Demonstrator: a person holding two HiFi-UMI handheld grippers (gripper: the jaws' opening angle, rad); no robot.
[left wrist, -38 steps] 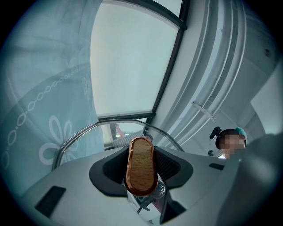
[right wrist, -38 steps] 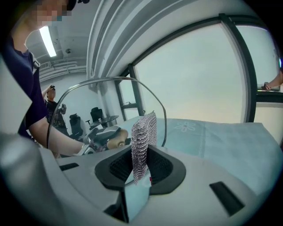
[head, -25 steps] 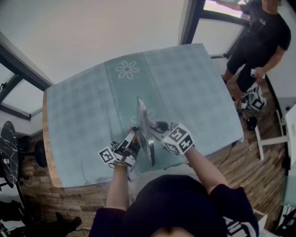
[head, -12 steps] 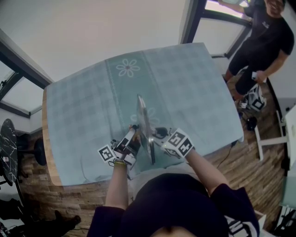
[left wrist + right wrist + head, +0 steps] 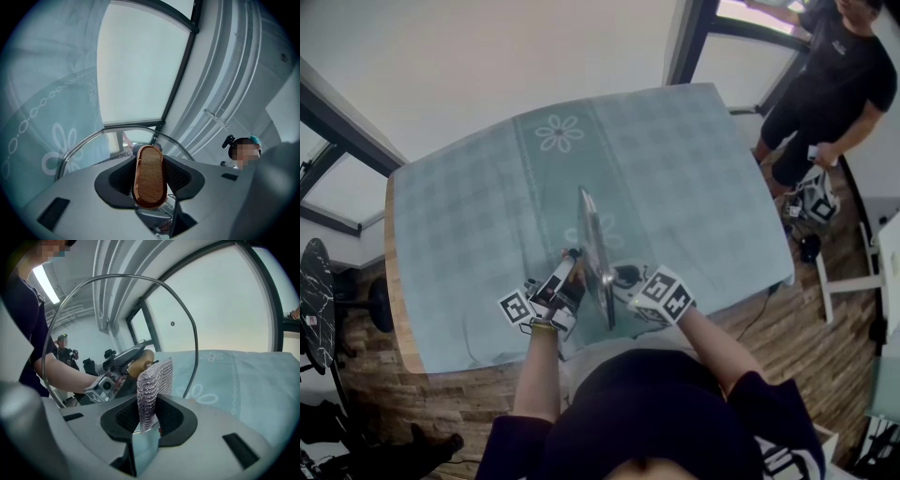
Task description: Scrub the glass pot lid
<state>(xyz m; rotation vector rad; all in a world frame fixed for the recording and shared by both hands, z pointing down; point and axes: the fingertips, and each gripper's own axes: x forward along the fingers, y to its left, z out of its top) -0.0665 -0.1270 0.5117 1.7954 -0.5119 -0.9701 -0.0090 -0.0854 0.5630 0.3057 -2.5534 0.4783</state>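
Observation:
The glass pot lid (image 5: 593,251) stands on edge above the teal tablecloth, seen edge-on in the head view. Its wooden knob (image 5: 149,175) sits between the jaws of my left gripper (image 5: 565,278), which is shut on it. Through the glass (image 5: 140,319) in the right gripper view I see the knob (image 5: 140,363) and the left gripper behind it. My right gripper (image 5: 625,277) is shut on a silvery mesh scrubbing cloth (image 5: 153,390), whose free end rests against the lid's inner face. The lid's steel rim (image 5: 84,143) arcs across the left gripper view.
The table (image 5: 694,159) carries a teal checked cloth with a flower print (image 5: 560,134). A person in black (image 5: 830,84) stands at the far right by the window frame. A wooden table edge (image 5: 394,309) shows at the left; brick-pattern floor lies beyond.
The right gripper with the mesh cloth has slid slightly down and toward me along the lid. The left gripper and lid stay nearly still.

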